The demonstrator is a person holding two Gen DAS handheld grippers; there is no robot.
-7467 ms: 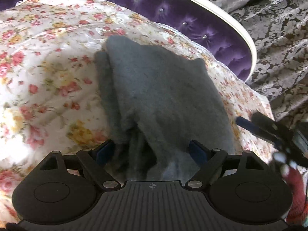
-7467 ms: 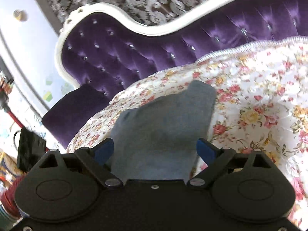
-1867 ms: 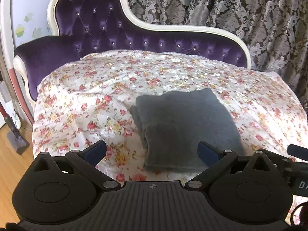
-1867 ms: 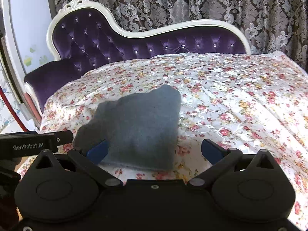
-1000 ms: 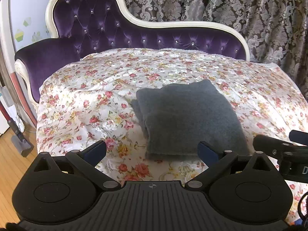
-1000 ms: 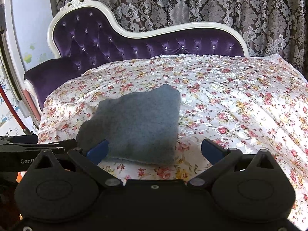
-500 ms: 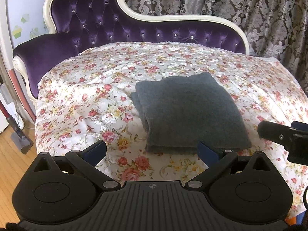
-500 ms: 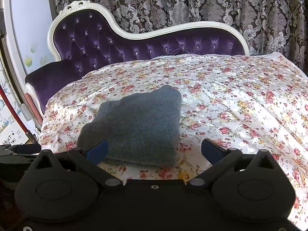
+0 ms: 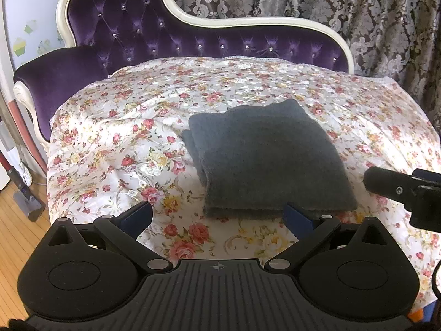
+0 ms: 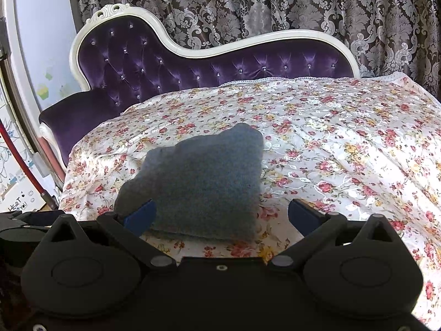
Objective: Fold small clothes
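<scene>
Nearest the lens in the left wrist view, the left gripper [image 9: 217, 218] has its blue-padded fingers spread wide with nothing between them, above the floral cover [image 9: 115, 149] and just short of the near edge of the folded grey garment [image 9: 264, 162]. The right wrist view shows the right gripper [image 10: 220, 216] spread in the same way and empty; its left pad overlaps the garment's near left corner in the picture, though whether it touches the cloth cannot be told.

The left view alone shows the stepped layers along the garment's left edge, a bottom layer sticking out past the top one, and a black part of the right gripper at the right edge, near the garment's right side. It also shows a strip of wooden floor [image 9: 16, 237] and a grey floor tool [image 9: 26, 201] at lower left. The right view alone shows the garment [image 10: 201, 182] as a lopsided block with a rounded far corner, part of the left gripper low at the left edge, a red rod [image 10: 26, 165] and a white board with drawings and writing [image 10: 13, 193].

Beyond the garment, the cover runs wrinkled to the purple tufted sofa back [image 10: 193, 66] with its cream frame, and behind that hangs a dark damask curtain [image 10: 275, 2]
</scene>
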